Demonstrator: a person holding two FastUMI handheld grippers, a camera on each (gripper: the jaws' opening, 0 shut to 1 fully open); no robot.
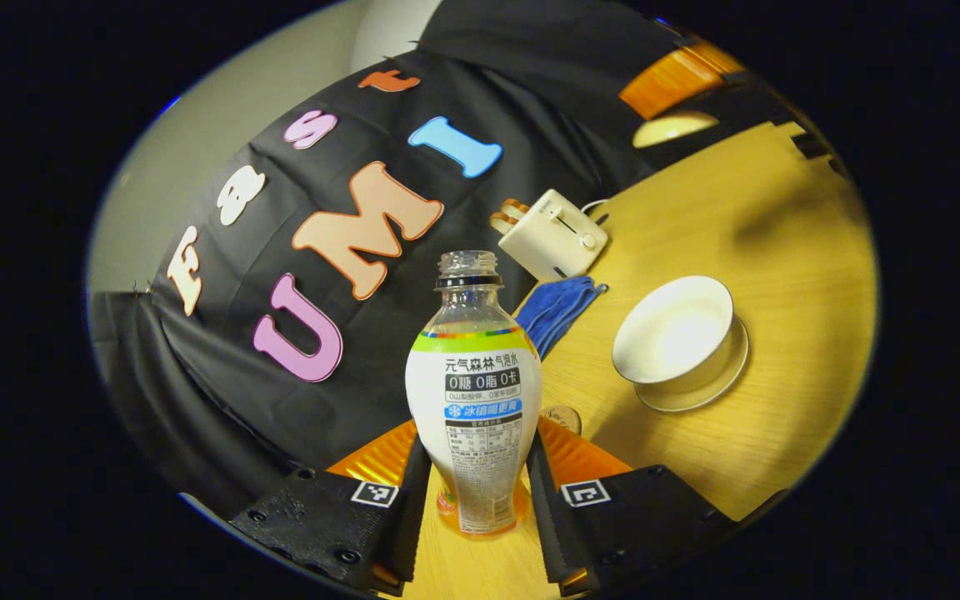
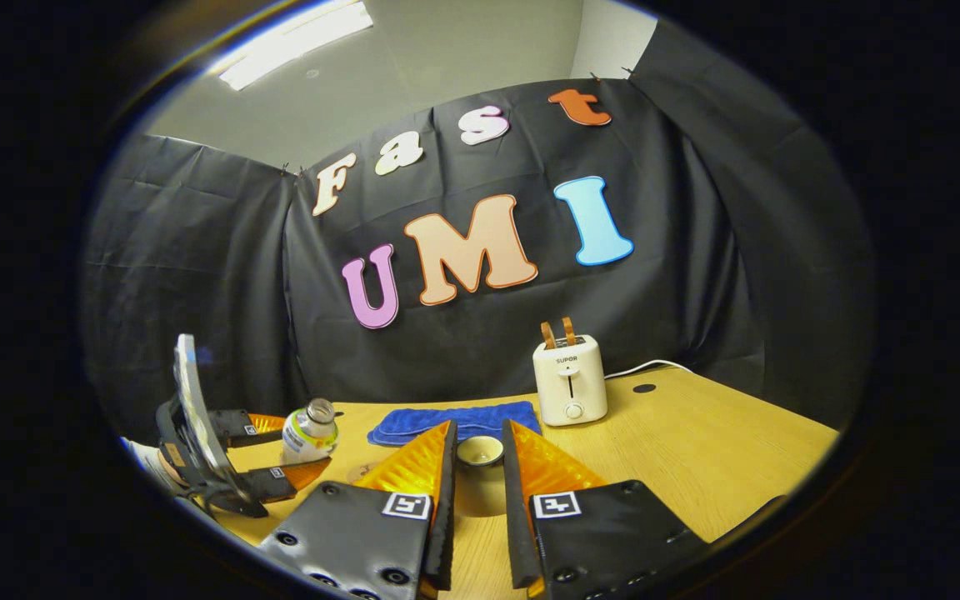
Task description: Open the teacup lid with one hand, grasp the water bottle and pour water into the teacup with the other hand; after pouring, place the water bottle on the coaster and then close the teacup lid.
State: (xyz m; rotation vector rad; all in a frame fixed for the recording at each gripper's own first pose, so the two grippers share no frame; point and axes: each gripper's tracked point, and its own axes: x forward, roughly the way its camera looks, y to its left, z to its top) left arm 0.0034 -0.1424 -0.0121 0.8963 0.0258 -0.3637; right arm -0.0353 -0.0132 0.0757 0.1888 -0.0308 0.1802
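A clear water bottle with a white label and no cap stands between my left gripper's fingers, which are shut on its lower body. The white teacup sits uncovered on its saucer, to the right of the bottle. A round coaster peeks out just behind the bottle. In the right gripper view, my right gripper is shut on the small cream teacup lid above the table. That view also has the left gripper with the bottle at the left. The right gripper and lid appear far off.
A white toaster with two slices in it stands at the back of the wooden table. A folded blue cloth lies beside it, behind the teacup. A person's hand and the gripper's body are at the left edge.
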